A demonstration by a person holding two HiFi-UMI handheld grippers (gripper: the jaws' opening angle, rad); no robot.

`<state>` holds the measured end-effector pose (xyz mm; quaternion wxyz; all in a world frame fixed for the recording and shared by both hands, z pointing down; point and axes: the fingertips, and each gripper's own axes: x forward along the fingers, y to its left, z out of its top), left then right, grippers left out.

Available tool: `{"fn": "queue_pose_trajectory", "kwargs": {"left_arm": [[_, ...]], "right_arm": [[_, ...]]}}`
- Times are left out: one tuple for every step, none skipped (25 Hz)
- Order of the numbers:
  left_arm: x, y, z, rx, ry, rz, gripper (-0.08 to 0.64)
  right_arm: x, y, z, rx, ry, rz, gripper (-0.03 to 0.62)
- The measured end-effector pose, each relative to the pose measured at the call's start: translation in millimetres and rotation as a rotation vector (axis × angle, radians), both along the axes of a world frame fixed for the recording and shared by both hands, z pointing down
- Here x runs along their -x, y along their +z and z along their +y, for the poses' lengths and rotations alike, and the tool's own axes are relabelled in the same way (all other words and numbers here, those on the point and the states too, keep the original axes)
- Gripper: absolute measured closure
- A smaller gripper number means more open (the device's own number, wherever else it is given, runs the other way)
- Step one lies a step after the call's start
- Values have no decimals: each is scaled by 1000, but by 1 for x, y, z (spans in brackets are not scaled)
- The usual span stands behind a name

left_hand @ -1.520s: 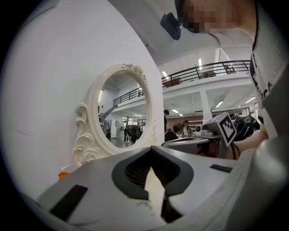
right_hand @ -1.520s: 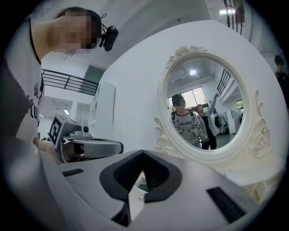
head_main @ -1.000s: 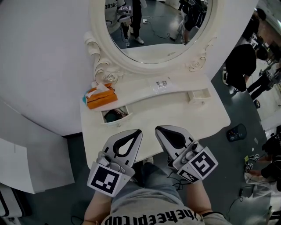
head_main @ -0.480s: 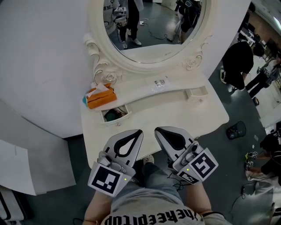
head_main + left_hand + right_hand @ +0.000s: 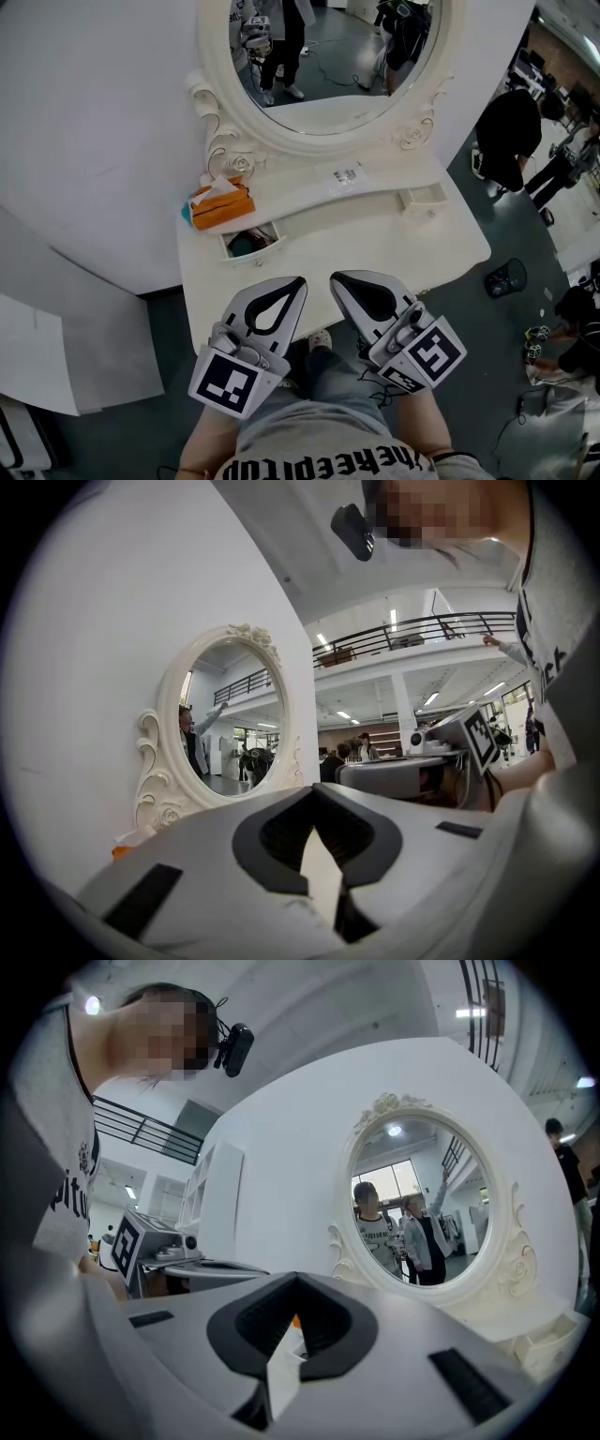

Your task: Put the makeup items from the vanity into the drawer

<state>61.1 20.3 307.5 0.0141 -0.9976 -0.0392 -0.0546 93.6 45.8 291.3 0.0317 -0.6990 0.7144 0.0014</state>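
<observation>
— What is changed against the moment before?

— Almost nothing. The vanity is seen a little shifted in the head view, so it seems only the head is moved. The left gripper (image 5: pixel 294 284) and the right gripper (image 5: pixel 339 279) are kept in the same place, low over the front edge of the worktop (image 5: pixel 394 246) and close to the person's body.

— And how are the fingers held?

— In both gripper views they are pressed together at the tips. The left fingers (image 5: pixel 206 850) and the right fingers (image 5: pixel 412 1340) are closed on nothing. Only a loop of free space is left behind the tips.

— Where are the makeup items (image 5: pixel 242 245) found?

— None is seen on the worktop. Dark and teal things, which are taken for them, are lying inside the small drawer (image 5: pixel 255 256) on the left. It is left pulled out, just beside the orange tissue box (image 5: pixel 221 206). A small printed packet (image 5: pixel 345 174) is seen on the shelf (image 5: pixel 394 180) under the mirror (image 5: pixel 319 56). What it is cannot be told.

— So what is meant for the task?

— Probably the putting away is finished, or nearly, and a pause is being made. What may be left is the packet, if it is counted, and the open drawer to be pushed in.
</observation>
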Motion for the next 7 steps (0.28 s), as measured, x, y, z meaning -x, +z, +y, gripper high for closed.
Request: {"fn": "queue_pose_trajectory", "kwargs": {"left_arm": [[1,0,0,-1,0,1,540],[2,0,0,-1,0,2,540],[3,0,-1,-1,-1,3,540],[4,1,-1,-1,-2,4,540],[6,1,-1,-1,-2,5,540],[7,1,-1,0,-3,6,540],[9,1,-1,0,-4,6,540]], "right_arm": [[1,0,0,-1,-1,1,580],[2,0,-1,-2,-2,2,580],[3,0,-1,-3,-3,4,580],[5,0,-1,-3,-3,5,580],[6,0,-1,-4,-3,5,580],[7,0,-2,-4,-3,6,580],[9,0,-2,-4,-3,6,580]]}}
